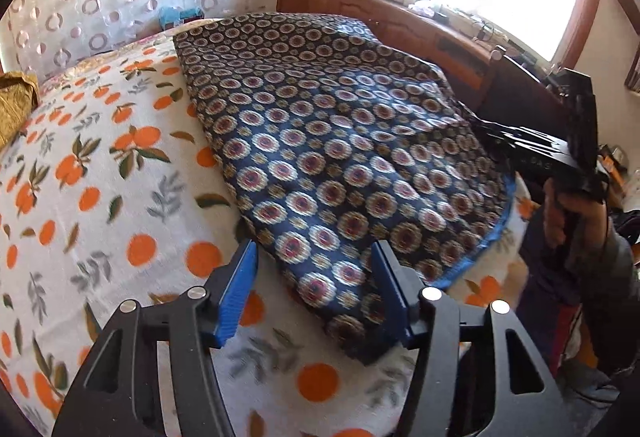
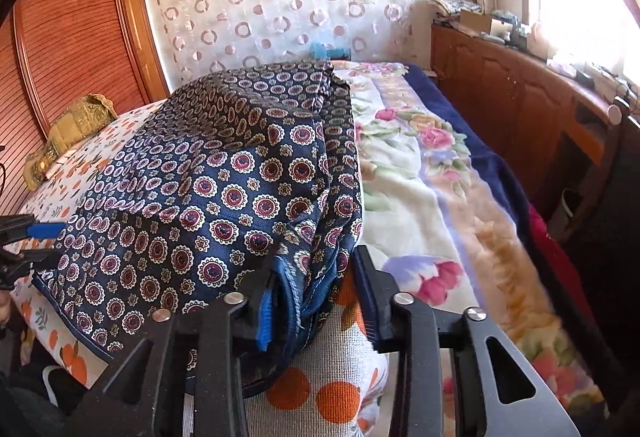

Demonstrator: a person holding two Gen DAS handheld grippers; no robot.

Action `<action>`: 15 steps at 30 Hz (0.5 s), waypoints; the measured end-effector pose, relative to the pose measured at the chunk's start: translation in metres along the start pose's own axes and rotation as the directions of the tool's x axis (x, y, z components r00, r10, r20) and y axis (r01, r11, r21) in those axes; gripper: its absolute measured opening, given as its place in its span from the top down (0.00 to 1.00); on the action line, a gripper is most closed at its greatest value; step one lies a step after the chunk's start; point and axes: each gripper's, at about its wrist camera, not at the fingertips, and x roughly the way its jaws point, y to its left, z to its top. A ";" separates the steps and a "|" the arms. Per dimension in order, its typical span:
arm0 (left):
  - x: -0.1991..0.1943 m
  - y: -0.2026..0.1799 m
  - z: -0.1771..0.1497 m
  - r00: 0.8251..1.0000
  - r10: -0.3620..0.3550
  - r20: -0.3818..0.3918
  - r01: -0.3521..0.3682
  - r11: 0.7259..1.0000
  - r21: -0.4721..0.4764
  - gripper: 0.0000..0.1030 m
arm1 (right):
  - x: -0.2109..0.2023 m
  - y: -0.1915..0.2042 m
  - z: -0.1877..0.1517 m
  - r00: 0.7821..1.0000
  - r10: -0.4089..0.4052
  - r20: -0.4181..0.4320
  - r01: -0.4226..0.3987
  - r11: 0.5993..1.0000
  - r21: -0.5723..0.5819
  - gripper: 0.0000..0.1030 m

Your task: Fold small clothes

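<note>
A navy cloth with round medallion print lies folded lengthwise on the orange-print bedsheet. My left gripper is open, its fingers standing either side of the cloth's near corner, just above it. My right gripper stands wide open around a bunched edge of the same cloth, which drapes between its fingers. The right gripper also shows in the left wrist view at the cloth's right edge. The left gripper shows at the left edge of the right wrist view.
A gold-green folded fabric lies at the bed's far left. A floral blanket covers the bed's right side. A wooden sideboard with clutter runs under the window. A circle-patterned curtain hangs behind the bed.
</note>
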 end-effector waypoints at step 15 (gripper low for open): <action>-0.010 -0.008 0.007 0.998 -0.022 0.058 0.022 1.000 0.008 0.94 | -0.002 0.013 0.002 0.995 0.086 -0.041 -0.089 0.993 -0.081 0.96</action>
